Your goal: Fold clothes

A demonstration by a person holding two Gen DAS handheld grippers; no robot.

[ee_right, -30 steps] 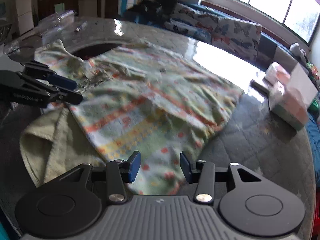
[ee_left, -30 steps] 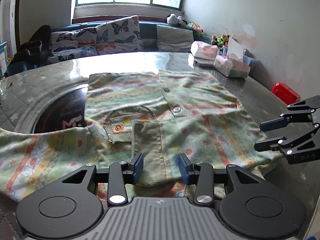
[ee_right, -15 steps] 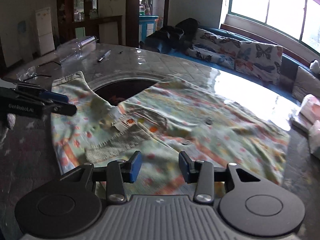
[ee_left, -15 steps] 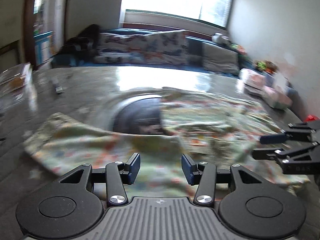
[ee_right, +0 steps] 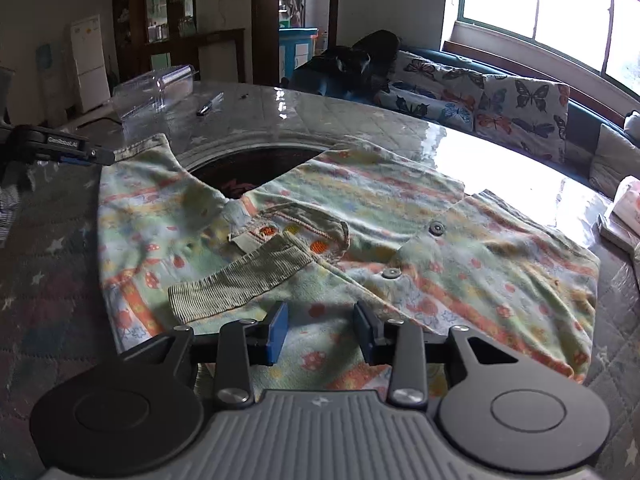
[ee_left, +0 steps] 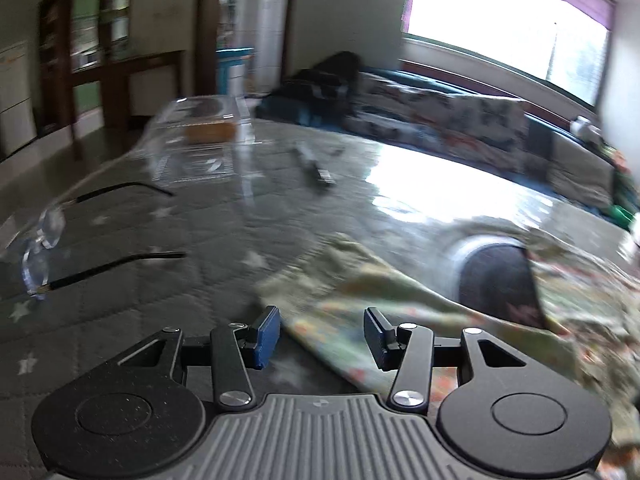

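While the shirt lies flat for folding, left claw spreads over its sleeve; right claw hovers spread, empty.

A home living room: a window seat with butterfly-print cushions runs under a wide window, a white fridge and wooden shelving stand behind, and eyeglasses lie on the quilted counter.

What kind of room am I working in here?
Most likely a lived-in family room at home: a window bench with butterfly cushions, a white fridge through the doorway, and a quilted table carrying the shirt and someone's glasses.
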